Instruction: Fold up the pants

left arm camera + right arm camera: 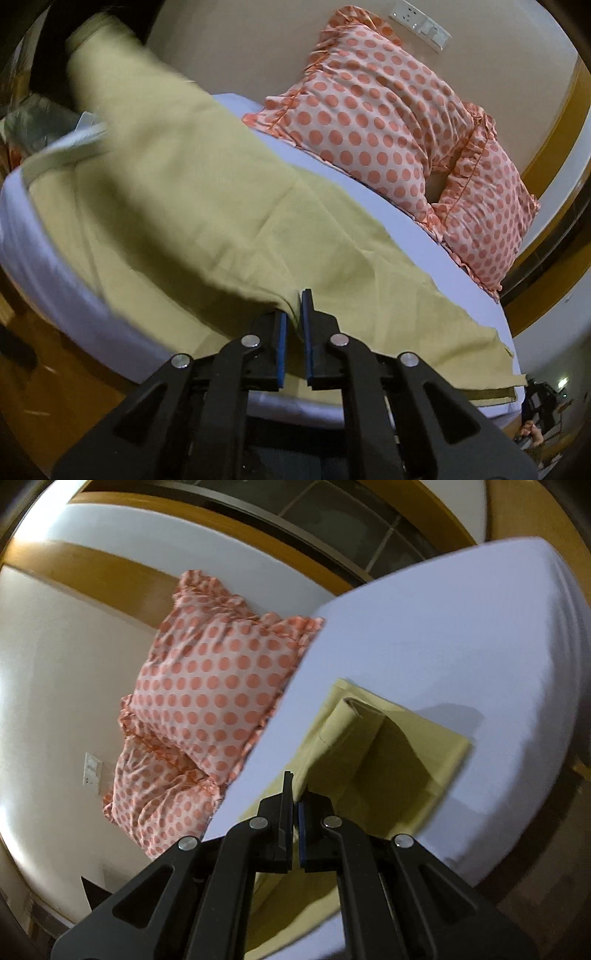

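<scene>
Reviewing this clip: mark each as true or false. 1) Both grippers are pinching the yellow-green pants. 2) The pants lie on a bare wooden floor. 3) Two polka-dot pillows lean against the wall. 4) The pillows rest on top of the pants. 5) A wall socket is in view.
1) True: the left gripper and the right gripper are each closed on the pants.
2) False: they lie on a white bed sheet.
3) True: the polka-dot pillows stand against the wall.
4) False: the pillows sit apart from the pants, with sheet between.
5) True: the wall socket is above the pillows.
</scene>
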### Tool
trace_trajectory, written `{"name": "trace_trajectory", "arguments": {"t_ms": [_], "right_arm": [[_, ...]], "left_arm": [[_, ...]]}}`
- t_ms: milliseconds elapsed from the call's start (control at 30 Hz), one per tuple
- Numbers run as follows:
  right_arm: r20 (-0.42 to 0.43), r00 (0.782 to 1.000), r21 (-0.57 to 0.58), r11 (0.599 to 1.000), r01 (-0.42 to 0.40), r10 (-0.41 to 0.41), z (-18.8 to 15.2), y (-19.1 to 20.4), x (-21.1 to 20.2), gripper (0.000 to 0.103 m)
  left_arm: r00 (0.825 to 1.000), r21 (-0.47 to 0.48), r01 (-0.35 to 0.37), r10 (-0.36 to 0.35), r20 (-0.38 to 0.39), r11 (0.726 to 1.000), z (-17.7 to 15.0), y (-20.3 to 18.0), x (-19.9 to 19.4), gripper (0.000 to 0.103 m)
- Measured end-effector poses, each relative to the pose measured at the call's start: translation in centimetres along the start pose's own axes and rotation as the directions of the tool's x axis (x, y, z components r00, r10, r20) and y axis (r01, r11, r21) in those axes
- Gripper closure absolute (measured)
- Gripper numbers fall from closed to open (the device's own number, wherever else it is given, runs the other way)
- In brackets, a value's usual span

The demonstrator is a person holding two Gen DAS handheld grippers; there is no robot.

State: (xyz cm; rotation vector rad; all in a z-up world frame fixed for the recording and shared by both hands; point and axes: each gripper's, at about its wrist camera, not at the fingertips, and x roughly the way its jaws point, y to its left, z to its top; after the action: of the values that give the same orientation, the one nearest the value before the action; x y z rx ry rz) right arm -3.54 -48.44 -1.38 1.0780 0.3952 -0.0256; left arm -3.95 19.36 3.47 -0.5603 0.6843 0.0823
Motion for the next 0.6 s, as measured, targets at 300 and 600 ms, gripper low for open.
{"name": "trace_trajectory", "arguments": {"t_ms": [300,600], "right_arm": [[0.056,0.976,-0.091,0.973,0.214,-0.209,-0.6,0.3,-2.1,0.028],[0.148,0.943,-0.138,0.938,0.317,-0.297,-0.8,-1.2,-2.6,0.035]], "left_arm": [[1.0,0.008,0.02,-0.02,0.002,1.0,-2.3,1.3,-0.3,0.083],[0.993,0.036,0.11,-0.112,0.046,0.993,-4.7,1.9,-2.4,0.062]]}}
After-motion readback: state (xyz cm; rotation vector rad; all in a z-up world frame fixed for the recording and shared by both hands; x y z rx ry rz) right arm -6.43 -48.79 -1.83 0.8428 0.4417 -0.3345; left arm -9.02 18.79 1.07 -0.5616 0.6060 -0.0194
